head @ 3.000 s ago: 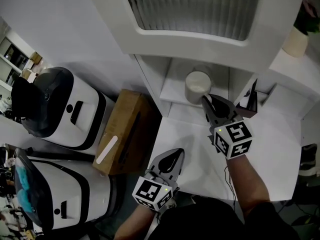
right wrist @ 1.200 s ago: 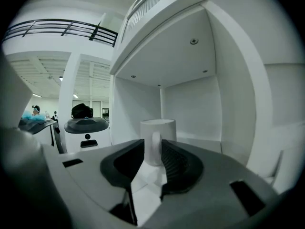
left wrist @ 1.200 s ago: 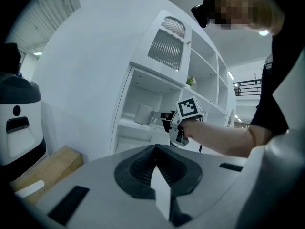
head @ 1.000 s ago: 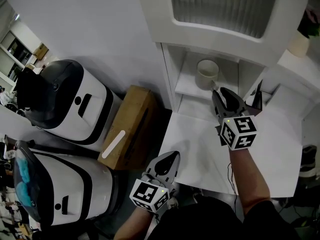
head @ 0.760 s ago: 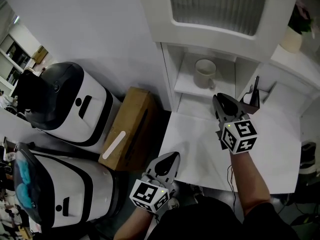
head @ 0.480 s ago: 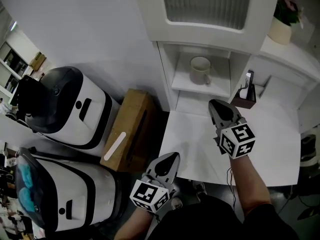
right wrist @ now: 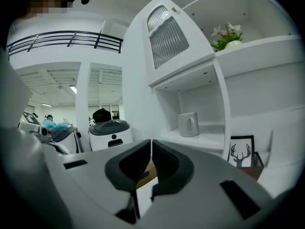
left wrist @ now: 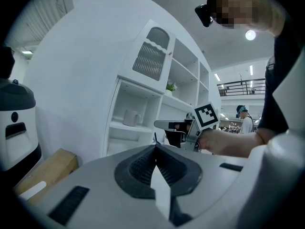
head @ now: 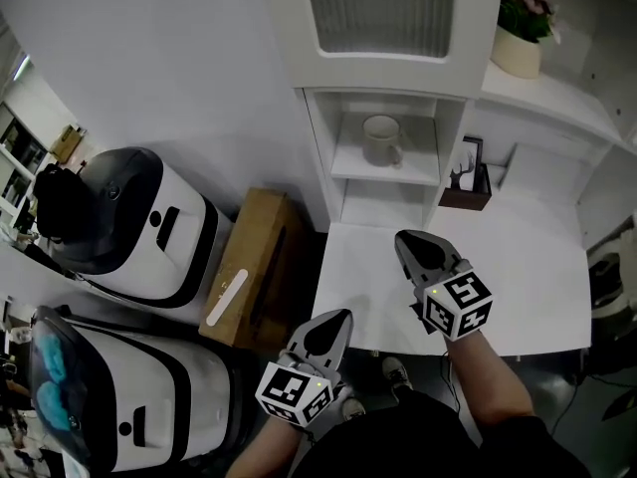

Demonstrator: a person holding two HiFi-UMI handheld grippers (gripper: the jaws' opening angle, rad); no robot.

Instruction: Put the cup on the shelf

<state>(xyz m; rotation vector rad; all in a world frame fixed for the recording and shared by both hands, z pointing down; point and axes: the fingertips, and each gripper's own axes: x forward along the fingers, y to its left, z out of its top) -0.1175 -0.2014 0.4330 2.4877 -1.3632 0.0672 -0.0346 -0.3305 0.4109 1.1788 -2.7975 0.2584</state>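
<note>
White counter (head: 528, 257) and a white shelf unit fill the head view, with two robot bases and a cardboard box (head: 249, 267) on the floor to the left. The cup (head: 380, 138) is seen upright on the shelf (head: 393, 175), in the open compartment below the ribbed door. Three seconds earlier the right gripper (head: 406, 243) was up against the cup; it has since been drawn back and is now held over the counter, well apart from it. The placement is therefore judged done, with only the retreat in hand. The left gripper (head: 340, 319) is held low at the counter's near edge, as before.

From the left gripper view, its jaws are seen pressed together with nothing between them; the cup is visible far off on its shelf, untouched.

From the right gripper view, only a hairline slit is left between its jaws and nothing is held; the cup stands free beyond, handle to the right, beside a framed deer picture (right wrist: 241, 151).

Contents behind the ribbed door cannot be made out, and the cup's foot is partly cut off by the shelf edge in both gripper views
</note>
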